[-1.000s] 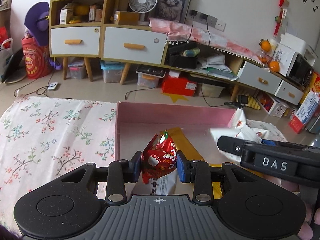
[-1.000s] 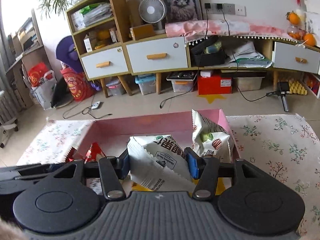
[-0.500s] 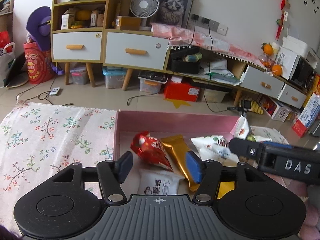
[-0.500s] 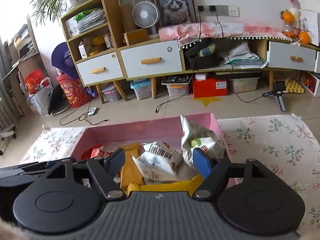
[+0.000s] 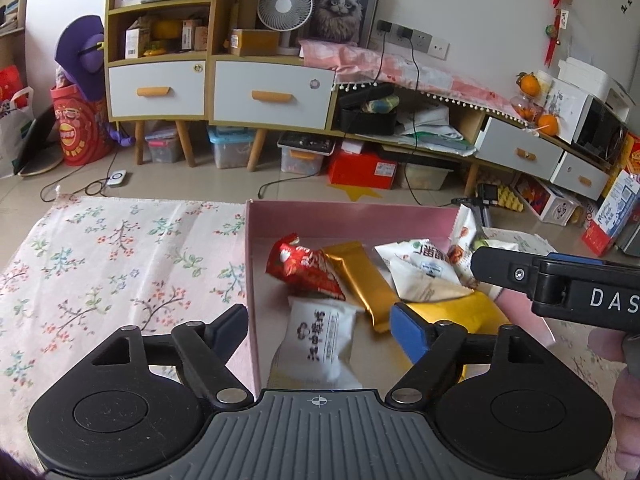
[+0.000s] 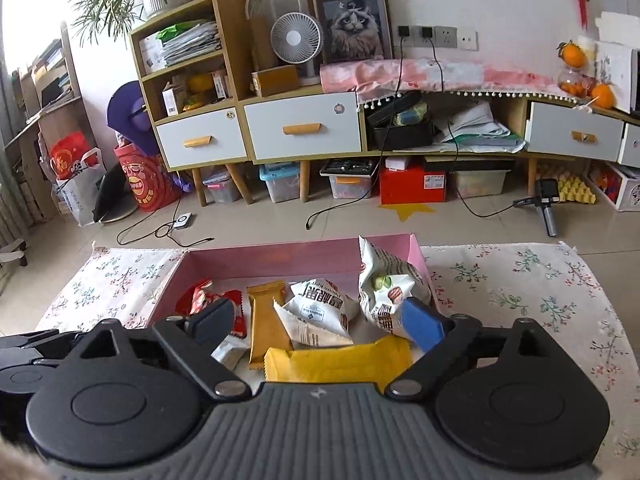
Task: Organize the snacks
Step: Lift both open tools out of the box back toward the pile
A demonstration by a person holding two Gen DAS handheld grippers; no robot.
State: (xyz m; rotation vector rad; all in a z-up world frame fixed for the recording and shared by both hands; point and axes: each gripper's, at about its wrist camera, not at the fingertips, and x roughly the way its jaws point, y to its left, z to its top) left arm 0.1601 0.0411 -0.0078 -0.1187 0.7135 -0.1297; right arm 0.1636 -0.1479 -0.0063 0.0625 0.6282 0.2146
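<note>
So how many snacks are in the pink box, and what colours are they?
Snacks in the pink box, by colour:
Red packet: 1
Gold or yellow bars: 2, a gold bar and a yellow bar
White packets: 3, a small pillow pack, a flat pack and a puffy bag
Total: 6

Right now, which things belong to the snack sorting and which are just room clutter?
Job: pink box, red packet, gold bar, white packet, yellow bar, both grippers, jaws opening, nothing between them.
Clutter: fan, cat picture, oranges.
</note>
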